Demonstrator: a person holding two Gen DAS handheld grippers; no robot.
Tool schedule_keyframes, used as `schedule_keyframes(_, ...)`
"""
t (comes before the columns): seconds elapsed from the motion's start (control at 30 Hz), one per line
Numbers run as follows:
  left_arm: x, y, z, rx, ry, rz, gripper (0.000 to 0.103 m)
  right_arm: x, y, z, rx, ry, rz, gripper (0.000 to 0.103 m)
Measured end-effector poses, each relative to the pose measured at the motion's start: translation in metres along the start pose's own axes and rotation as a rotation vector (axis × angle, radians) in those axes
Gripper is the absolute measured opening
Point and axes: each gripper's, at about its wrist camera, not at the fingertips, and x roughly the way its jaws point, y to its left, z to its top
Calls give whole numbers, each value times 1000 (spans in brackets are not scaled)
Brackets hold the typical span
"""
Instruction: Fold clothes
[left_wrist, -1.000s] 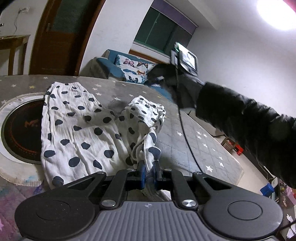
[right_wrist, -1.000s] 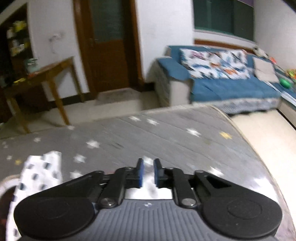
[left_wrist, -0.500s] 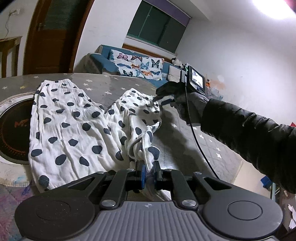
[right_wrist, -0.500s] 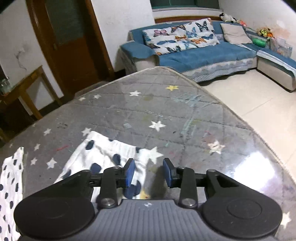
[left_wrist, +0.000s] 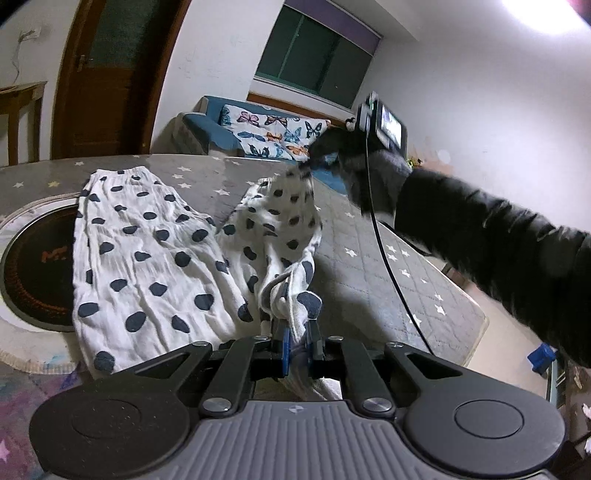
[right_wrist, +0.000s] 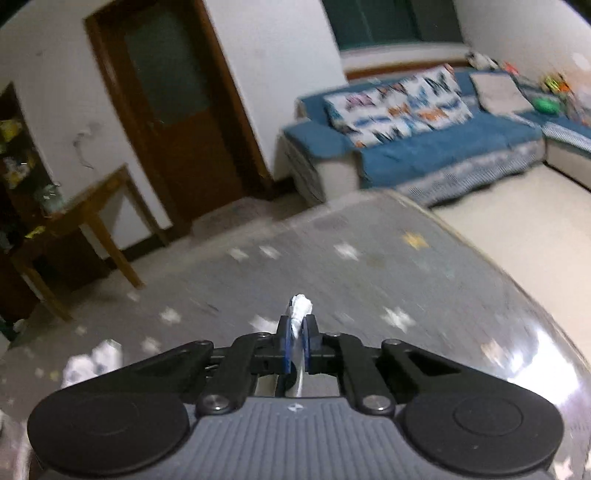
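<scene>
Both hand-held grippers are clamped on the polka-dot trousers (left_wrist: 147, 266): left hand-held gripper (left_wrist: 296, 345) at the near end, right hand-held gripper (right_wrist: 298, 345) lifting a hem off the desk (left_wrist: 388, 280)

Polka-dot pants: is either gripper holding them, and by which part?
Both. Left gripper pinches the bunched near end of the polka-dot pants; right gripper pinches the far leg's edge.

Trousers (left_wrist: 147, 266) lie on the mat (left_wrist: 388, 280), left part flat over the round plate (left_wrist: 33, 266) at left, right part lifted at the far end. Sofa (left_wrist: 229, 136) sits behind the mat, door (left_wrist: 110, 77) and side table (right_wrist: 92, 210) left of it.
</scene>
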Motion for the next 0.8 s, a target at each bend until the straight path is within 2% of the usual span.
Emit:
schedule_keyframes(0.17, -16, 13, -4, -45, -24, 6, 9, 0, 75, 24, -79, -31, 65, 6)
schedule_keyframes(0.33, -33, 31, -11, -108, -43, 29, 9, 27, 155, 21, -184, -17, 87, 6)
schedule_keyframes(0.6, -51, 62, -30, -242, -36, 91, 9, 91, 270, -31, -347, 71, 135, 6)
schedule_keyframes(0.8, -55, 70, -37, -287, -32, 112, 9, 116, 329, -73, -443, 129, 194, 6)
